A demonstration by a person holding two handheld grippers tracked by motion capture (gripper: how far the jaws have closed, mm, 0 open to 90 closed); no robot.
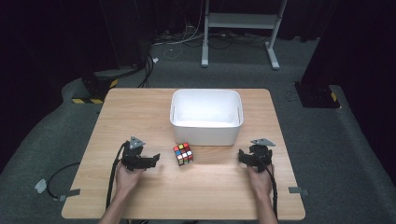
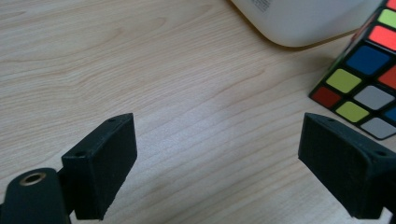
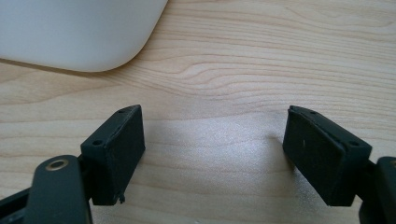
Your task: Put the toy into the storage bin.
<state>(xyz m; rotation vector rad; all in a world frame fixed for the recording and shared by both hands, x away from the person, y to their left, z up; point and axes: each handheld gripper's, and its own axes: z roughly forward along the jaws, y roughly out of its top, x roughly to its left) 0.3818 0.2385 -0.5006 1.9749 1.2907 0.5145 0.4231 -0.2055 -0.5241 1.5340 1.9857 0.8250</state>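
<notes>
The left gripper (image 1: 155,157) rests low over the wooden table (image 1: 140,112), held in the person's left hand (image 1: 127,176), with its two black jaws spread wide and nothing between them. In the left gripper view the jaws are blocky wedges with matte, finely grained inner faces; the left jaw carries small screw holes, and a brass-ringed hole sits in the arm below it. Only pale, straight-grained wood with a soft satin sheen lies in the gap (image 2: 219,154).

The puzzle cube (image 1: 183,153) stands on the table just beyond the tip of the left gripper's right jaw, close but not touching. It is a black-framed plastic cube with glossy square stickers in red, orange, blue, yellow-green and white, and rounded tile corners (image 2: 369,79). From the right gripper it lies well off to the left.

Ahead of both grippers sits the white bin (image 1: 206,130), a smooth plastic tub with rounded corners, a slightly flared rim and a bare interior. Its curved lower corner shows ahead and right of the left gripper (image 2: 299,18), and ahead and left of the right gripper (image 3: 70,32).

The right gripper (image 1: 242,155), held in the right hand (image 1: 260,179), likewise has its jaws wide apart over bare wood (image 3: 212,149), gripping nothing. Each gripper bears a grey three-cornered plate on top and trails a black cable back along the forearm.
</notes>
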